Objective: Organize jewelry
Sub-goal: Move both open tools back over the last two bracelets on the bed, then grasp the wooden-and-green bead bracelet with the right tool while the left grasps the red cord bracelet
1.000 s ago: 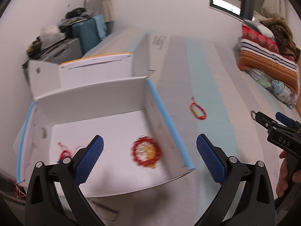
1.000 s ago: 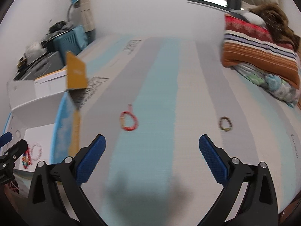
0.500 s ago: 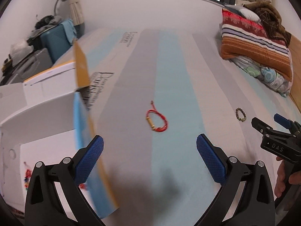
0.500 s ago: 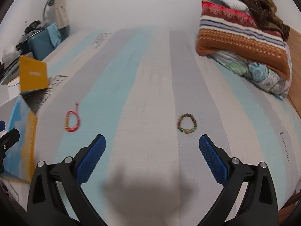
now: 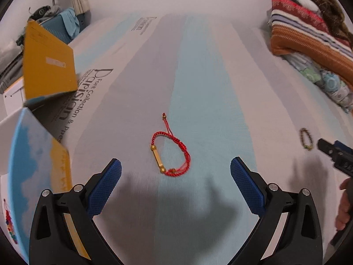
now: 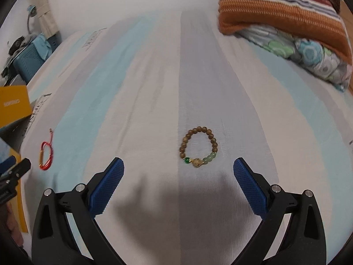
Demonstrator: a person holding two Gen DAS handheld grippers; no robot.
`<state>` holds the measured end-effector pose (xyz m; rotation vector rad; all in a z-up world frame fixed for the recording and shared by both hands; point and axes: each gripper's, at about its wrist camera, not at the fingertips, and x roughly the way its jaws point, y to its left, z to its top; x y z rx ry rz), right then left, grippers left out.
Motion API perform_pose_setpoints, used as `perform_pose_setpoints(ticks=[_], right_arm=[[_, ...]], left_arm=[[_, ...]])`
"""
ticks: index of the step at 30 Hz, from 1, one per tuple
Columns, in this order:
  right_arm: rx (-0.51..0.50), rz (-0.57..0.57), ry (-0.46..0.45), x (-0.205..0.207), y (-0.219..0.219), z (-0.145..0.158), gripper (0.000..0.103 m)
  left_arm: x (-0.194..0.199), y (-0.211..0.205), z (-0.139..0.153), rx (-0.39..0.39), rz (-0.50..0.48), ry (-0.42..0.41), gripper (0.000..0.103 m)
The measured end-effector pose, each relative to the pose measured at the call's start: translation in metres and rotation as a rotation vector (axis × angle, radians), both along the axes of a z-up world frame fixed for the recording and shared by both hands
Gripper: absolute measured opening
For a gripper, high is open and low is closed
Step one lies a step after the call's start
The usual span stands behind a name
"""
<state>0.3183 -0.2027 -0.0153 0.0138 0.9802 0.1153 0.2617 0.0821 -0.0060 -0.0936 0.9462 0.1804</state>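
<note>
A red cord bracelet with a gold tube (image 5: 171,153) lies on the striped bedsheet, just ahead of my open left gripper (image 5: 175,184). In the right wrist view a brown bead bracelet with green beads (image 6: 199,146) lies just ahead of my open right gripper (image 6: 178,185). Nothing is between either pair of fingers. The red cord bracelet (image 6: 46,154) also shows at the left of the right wrist view, and the bead bracelet (image 5: 307,138) at the right of the left wrist view. An open cardboard box (image 5: 33,145) with colourful bead jewelry (image 5: 10,227) inside stands at the left.
Folded striped blankets and a floral quilt (image 6: 284,22) are piled at the far right of the bed. A blue case and clutter (image 6: 30,55) sit past the bed's left edge. A hand (image 5: 344,207) holds the right gripper's handle.
Both grippers have swung right, away from the box, and come closer to the sheet. The red bracelet now sits before the left gripper, the bead bracelet before the right.
</note>
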Motion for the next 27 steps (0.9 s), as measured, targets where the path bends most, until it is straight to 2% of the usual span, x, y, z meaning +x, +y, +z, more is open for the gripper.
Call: perform_pose_setpoints(ticks=[4, 7, 10, 15, 18, 20, 23, 25, 27], right_arm=[[0.039, -0.041, 0.018, 0.009, -0.011, -0.015, 0.095], [0.011, -0.04, 0.031, 0.017, -0.012, -0.023, 0.089], [0.043, -0.036, 0.037, 0.022, -0.016, -0.028, 0.088], [0.066, -0.046, 0.086, 0.03, -0.019, -0.044, 0.075], [0.061, -0.053, 0.091, 0.032, -0.018, -0.049, 0.069], [0.059, -0.056, 0.089, 0.033, -0.018, -0.052, 0.061], [0.063, -0.063, 0.087, 0.034, -0.022, -0.054, 0.05], [0.07, -0.063, 0.087, 0.034, -0.023, -0.054, 0.044], [0.07, -0.06, 0.086, 0.035, -0.024, -0.054, 0.04]], left_arm=[[0.014, 0.0, -0.018, -0.01, 0.01, 0.001, 0.097], [0.027, -0.004, -0.029, 0.01, -0.007, 0.029, 0.097], [0.033, -0.004, -0.035, 0.011, -0.005, 0.031, 0.097], [0.041, 0.003, -0.045, -0.011, 0.008, 0.055, 0.097], [0.044, 0.006, -0.053, -0.033, 0.012, 0.074, 0.096], [0.044, 0.006, -0.057, -0.023, 0.013, 0.08, 0.095], [0.044, 0.001, -0.06, 0.009, 0.007, 0.081, 0.087], [0.043, 0.0, -0.06, 0.003, -0.002, 0.079, 0.075], [0.042, -0.002, -0.06, -0.005, -0.007, 0.078, 0.07]])
